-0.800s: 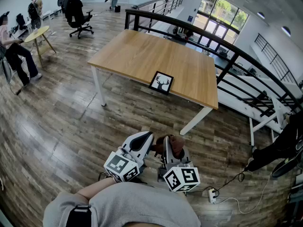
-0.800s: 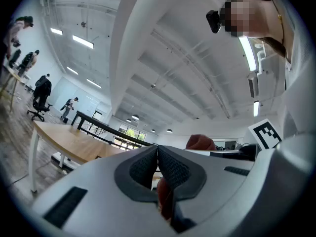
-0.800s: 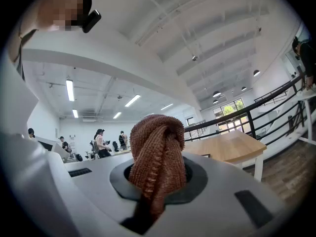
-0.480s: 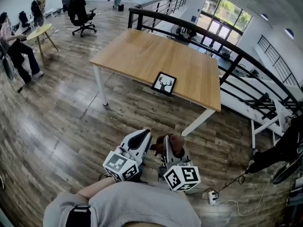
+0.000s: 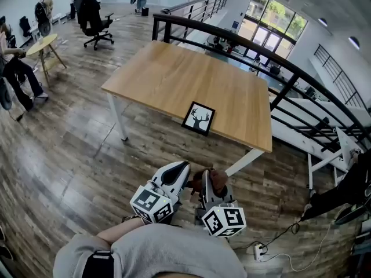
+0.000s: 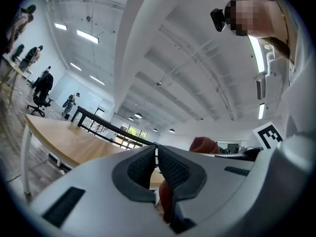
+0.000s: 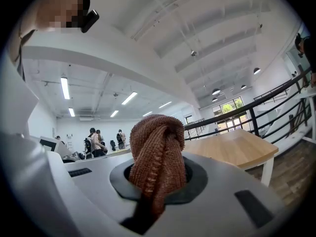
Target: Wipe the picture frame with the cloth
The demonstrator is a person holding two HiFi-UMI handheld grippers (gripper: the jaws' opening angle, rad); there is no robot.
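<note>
A black picture frame (image 5: 198, 119) with a deer print lies flat near the front edge of the wooden table (image 5: 174, 68). Both grippers hang low in the head view, well short of the table, over the floor. My right gripper (image 5: 210, 181) is shut on a rust-brown knitted cloth (image 7: 157, 157), which bunches up between its jaws. My left gripper (image 5: 179, 168) sits just to its left, its dark pads (image 6: 173, 167) pressed together with nothing between them. The cloth (image 6: 203, 144) shows past the left gripper's side.
A black railing (image 5: 278, 68) runs behind the table, with a drop beyond it. An office chair (image 5: 93, 16), a small round table (image 5: 42, 42) and several people stand at the far left. A power strip and cable (image 5: 261, 251) lie on the wood floor at the lower right.
The view has shifted: the table and frame now sit slightly lower and nearer. Both grippers keep their pose, the cloth still in the right one.
</note>
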